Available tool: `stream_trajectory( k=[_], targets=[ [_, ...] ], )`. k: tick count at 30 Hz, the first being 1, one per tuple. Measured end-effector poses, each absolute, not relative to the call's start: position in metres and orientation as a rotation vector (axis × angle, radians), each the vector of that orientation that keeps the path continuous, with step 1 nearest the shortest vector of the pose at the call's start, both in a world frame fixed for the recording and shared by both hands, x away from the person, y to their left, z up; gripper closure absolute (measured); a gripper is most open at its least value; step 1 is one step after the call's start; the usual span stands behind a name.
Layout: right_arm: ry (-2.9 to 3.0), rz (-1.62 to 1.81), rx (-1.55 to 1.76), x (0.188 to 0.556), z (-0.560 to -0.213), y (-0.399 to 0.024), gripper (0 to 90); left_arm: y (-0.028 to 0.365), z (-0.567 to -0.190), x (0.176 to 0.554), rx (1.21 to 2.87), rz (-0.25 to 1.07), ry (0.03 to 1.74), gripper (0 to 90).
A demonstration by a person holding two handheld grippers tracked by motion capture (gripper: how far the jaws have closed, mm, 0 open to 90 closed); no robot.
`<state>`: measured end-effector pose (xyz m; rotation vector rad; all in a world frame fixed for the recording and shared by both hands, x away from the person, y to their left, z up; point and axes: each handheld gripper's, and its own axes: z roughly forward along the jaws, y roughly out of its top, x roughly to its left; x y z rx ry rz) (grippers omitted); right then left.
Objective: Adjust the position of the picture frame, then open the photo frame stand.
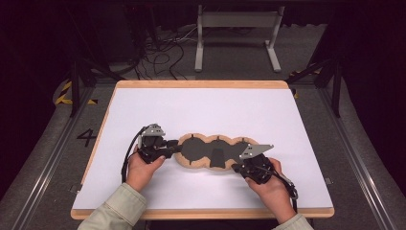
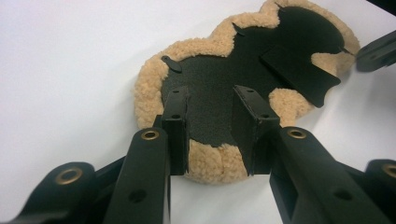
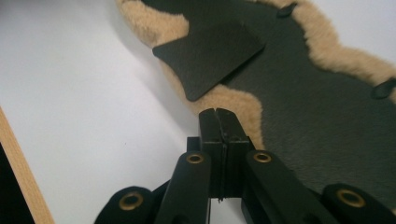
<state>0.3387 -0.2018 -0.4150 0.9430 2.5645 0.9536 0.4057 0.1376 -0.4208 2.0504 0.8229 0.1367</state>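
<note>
Fleecy pad (image 1: 213,152) lies between the parted left hand-held gripper (image 1: 173,143) and clamped-empty right hand-held gripper (image 1: 238,167).

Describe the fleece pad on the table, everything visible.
The fleece pad lies flat on the white table, near its front edge. It is long, with a lobed outline: a fluffy tan pile rim around a black, felt-like face. A black flap sits at its middle and small black tabs along the rim. The left tongs straddle one end, jaws apart; the right tongs, shut, rest at the other edge.
</note>
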Motion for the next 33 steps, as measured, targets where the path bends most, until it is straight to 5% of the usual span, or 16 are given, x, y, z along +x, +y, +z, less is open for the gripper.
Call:
stream_trajectory(
  k=[14,33],
  targets=[
    [2.512,1.049,0.878,0.330,-0.394,-0.209,90.0,0.136,-0.416,0.402,2.089,0.258,0.815,63.2],
    [2.515,1.196,0.833,0.333,-0.417,-0.192,90.0,0.144,-0.413,0.396,2.029,0.277,0.830,61.7]
  ],
)
